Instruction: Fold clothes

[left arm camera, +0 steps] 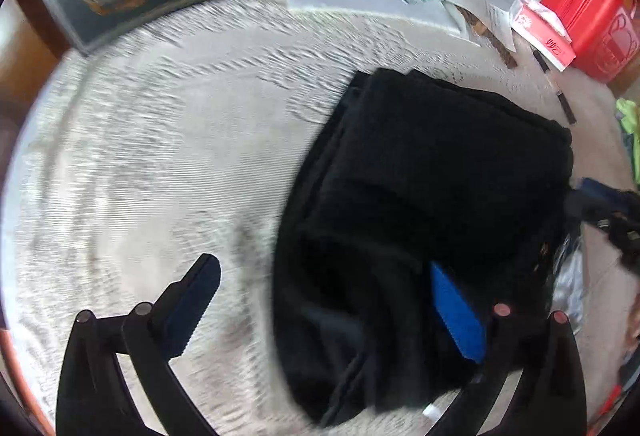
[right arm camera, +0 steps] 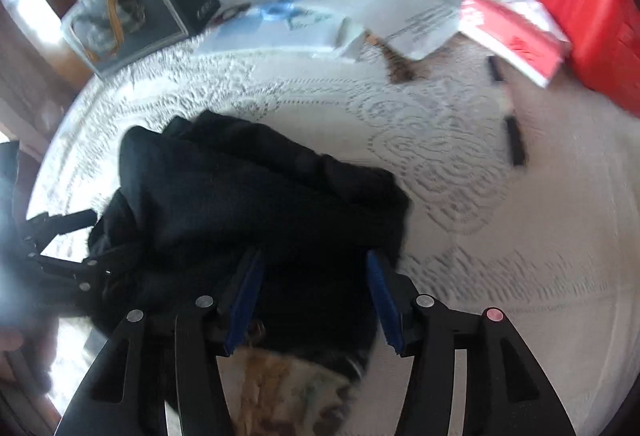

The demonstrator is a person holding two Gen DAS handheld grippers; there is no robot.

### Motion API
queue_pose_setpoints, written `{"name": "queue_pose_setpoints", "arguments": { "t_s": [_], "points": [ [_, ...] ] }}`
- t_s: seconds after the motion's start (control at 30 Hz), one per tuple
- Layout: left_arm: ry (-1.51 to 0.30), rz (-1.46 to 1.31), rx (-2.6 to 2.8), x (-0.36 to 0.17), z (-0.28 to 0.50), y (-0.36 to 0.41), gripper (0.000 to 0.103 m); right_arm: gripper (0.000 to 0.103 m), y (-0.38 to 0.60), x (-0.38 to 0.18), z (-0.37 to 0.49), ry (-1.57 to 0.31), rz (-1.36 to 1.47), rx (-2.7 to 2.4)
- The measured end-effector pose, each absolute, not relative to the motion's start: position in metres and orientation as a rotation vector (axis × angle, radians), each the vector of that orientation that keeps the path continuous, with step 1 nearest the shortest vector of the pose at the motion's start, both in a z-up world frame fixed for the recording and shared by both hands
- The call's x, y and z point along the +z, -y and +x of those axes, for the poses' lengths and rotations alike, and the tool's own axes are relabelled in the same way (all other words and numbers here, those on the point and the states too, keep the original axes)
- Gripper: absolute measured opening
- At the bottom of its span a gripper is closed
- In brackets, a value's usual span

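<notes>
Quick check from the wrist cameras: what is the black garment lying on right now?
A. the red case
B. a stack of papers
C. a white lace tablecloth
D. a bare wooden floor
C: the folded black garment rests on the white lace tablecloth, well clear of the red case and the papers at the far edge.

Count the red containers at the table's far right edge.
2: a tall red plastic case with handles against the wall, and a flat red-and-white tissue box lying just left of it. Others may be hidden off-frame.
</notes>
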State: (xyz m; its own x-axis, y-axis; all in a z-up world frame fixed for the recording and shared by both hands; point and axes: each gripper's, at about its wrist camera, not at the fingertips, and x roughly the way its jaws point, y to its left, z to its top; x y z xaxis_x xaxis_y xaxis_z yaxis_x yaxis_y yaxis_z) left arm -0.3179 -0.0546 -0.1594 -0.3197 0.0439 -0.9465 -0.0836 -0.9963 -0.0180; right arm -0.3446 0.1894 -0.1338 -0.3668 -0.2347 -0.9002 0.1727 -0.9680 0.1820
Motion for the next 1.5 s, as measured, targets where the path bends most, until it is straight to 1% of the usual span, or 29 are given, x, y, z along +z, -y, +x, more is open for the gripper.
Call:
{"name": "queue_pose_setpoints", "arguments": {
  "t_s": [0.13, 0.2, 0.3, 0.37, 0.4, 0.43, 0.47, 0.57, 0.6, 0.67, 0.7, 0.73, 0.8, 0.87, 0.97, 1.0, 1.07, 1.1, 1.13, 1.17, 1.2, 1.23, 1.3, 1.33, 1.37, 1.4, 1.43, 1.47, 1.5],
  "points": [
    [-0.051, -1.729, 2.513, -0.145, -0.312, 0.056, 0.103, 0.054, -0.208, -0.12, -0.326, 0.175, 1.566, -2.413],
    [-0.067, -1.71, 2.519, -0.142, -0.311, 0.051, 0.103, 0.054, -0.21, -0.117, -0.321, 0.164, 1.581, -2.42],
    [-0.076, -1.768, 2.478, -0.159, -0.313, 0.045, 0.103, 0.054, -0.209, -0.122, -0.32, 0.2, 1.615, -2.377],
    [-0.026, -1.792, 2.454, -0.174, -0.313, 0.045, 0.103, 0.054, -0.207, -0.126, -0.318, 0.221, 1.616, -2.37],
    [0.072, -1.772, 2.455, -0.179, -0.313, 0.05, 0.103, 0.054, -0.206, -0.128, -0.317, 0.227, 1.614, -2.374],
    [0.111, -1.741, 2.48, -0.178, -0.312, 0.053, 0.103, 0.054, -0.205, -0.13, -0.317, 0.228, 1.607, -2.382],
    [0.128, -1.726, 2.492, -0.178, -0.312, 0.054, 0.103, 0.054, -0.204, -0.134, -0.318, 0.231, 1.6, -2.386],
    [0.105, -1.719, 2.502, -0.177, -0.311, 0.052, 0.103, 0.054, -0.199, -0.145, -0.322, 0.257, 1.574, -2.401],
    [0.115, -1.728, 2.496, -0.176, -0.311, 0.052, 0.102, 0.055, -0.197, -0.148, -0.322, 0.263, 1.561, -2.41],
    [0.121, -1.679, 2.481, -0.17, -0.305, 0.046, 0.076, 0.054, -0.189, -0.149, -0.318, 0.234, 1.524, -2.436],
    [0.129, -1.644, 2.464, -0.166, -0.301, 0.043, 0.054, 0.049, -0.185, -0.149, -0.315, 0.206, 1.514, -2.434],
    [0.157, -1.633, 2.453, -0.165, -0.299, 0.04, 0.044, 0.046, -0.183, -0.149, -0.314, 0.184, 1.508, -2.424],
    [0.15, -1.623, 2.461, -0.164, -0.298, 0.038, 0.044, 0.046, -0.182, -0.15, -0.313, 0.165, 1.501, -2.418],
    [0.167, -1.613, 2.45, -0.166, -0.298, 0.041, 0.044, 0.046, -0.186, -0.151, -0.316, 0.206, 1.503, -2.424],
    [0.187, -1.588, 2.436, -0.169, -0.297, 0.047, 0.044, 0.052, -0.188, -0.152, -0.317, 0.252, 1.476, -2.439],
    [0.175, -1.579, 2.444, -0.17, -0.295, 0.046, 0.044, 0.056, -0.185, -0.152, -0.316, 0.231, 1.466, -2.442],
    [0.147, -1.574, 2.452, -0.171, -0.294, 0.045, 0.045, 0.056, -0.18, -0.152, -0.315, 0.183, 1.465, -2.455],
    [0.124, -1.586, 2.451, -0.172, -0.296, 0.045, 0.052, 0.056, -0.18, -0.15, -0.314, 0.17, 1.467, -2.465],
    [0.095, -1.604, 2.466, -0.174, -0.299, 0.047, 0.071, 0.056, -0.182, -0.146, -0.313, 0.15, 1.452, -2.494],
    [0.045, -1.631, 2.506, -0.176, -0.302, 0.05, 0.082, 0.056, -0.185, -0.143, -0.312, 0.129, 1.436, -2.523],
    [0.041, -1.639, 2.523, -0.18, -0.305, 0.051, 0.094, 0.056, -0.188, -0.139, -0.312, 0.114, 1.419, -2.55],
    [0.071, -1.636, 2.522, -0.183, -0.307, 0.053, 0.095, 0.056, -0.193, -0.138, -0.314, 0.125, 1.409, -2.564],
    [0.047, -1.61, 2.547, -0.184, -0.306, 0.05, 0.095, 0.056, -0.199, -0.145, -0.323, 0.219, 1.451, -2.51],
    [0.04, -1.607, 2.547, -0.185, -0.307, 0.048, 0.088, 0.056, -0.2, -0.15, -0.328, 0.258, 1.469, -2.481],
    [0.054, -1.603, 2.527, -0.182, -0.304, 0.048, 0.081, 0.056, -0.198, -0.154, -0.329, 0.258, 1.463, -2.481],
    [0.069, -1.6, 2.506, -0.18, -0.301, 0.048, 0.058, 0.055, -0.194, -0.155, -0.328, 0.242, 1.434, -2.503],
    [0.092, -1.594, 2.47, -0.177, -0.298, 0.044, 0.034, 0.045, -0.19, -0.155, -0.325, 0.238, 1.41, -2.507],
    [0.084, -1.588, 2.454, -0.174, -0.293, 0.039, 0.033, 0.04, -0.187, -0.154, -0.32, 0.245, 1.386, -2.494],
    [0.036, -1.583, 2.457, -0.174, -0.291, 0.034, 0.033, 0.034, -0.183, -0.153, -0.314, 0.255, 1.372, -2.456]
  ]
}}
